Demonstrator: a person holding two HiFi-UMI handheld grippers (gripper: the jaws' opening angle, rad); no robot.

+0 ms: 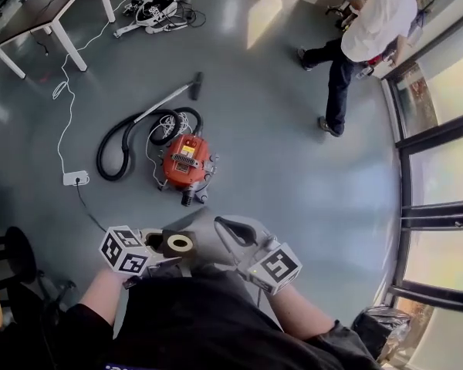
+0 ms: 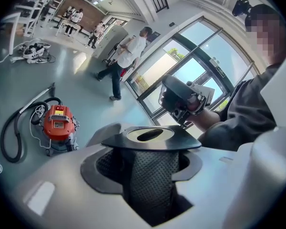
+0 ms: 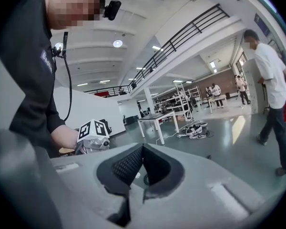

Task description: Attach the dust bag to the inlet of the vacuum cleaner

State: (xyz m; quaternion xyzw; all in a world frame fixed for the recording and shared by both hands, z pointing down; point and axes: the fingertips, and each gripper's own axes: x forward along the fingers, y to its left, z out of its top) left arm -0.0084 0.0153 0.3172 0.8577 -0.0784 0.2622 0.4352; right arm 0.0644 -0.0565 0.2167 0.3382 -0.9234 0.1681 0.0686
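Dust bag (image 2: 150, 180) in left tongs (image 2: 148, 149); vacuum cleaner (image 1: 187, 163) ahead; hose (image 1: 106, 149) left, probably attached.

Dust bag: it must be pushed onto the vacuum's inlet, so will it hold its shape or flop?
Its flat collar looks rigid, so it probably takes a push. The grey cloth behind it shows folds, so it likely flops and weighs little.

Left forearm (image 1: 100, 295) and right forearm (image 1: 295, 312) bare, reaching forward from black sleeves, both held low before the torso, left gripper (image 1: 160, 247) tilted downward, jaws partly apart, clamped on the dust bag (image 1: 178, 243) below its collar, right gripper (image 1: 225, 228) close beside, jaws pressed together, empty
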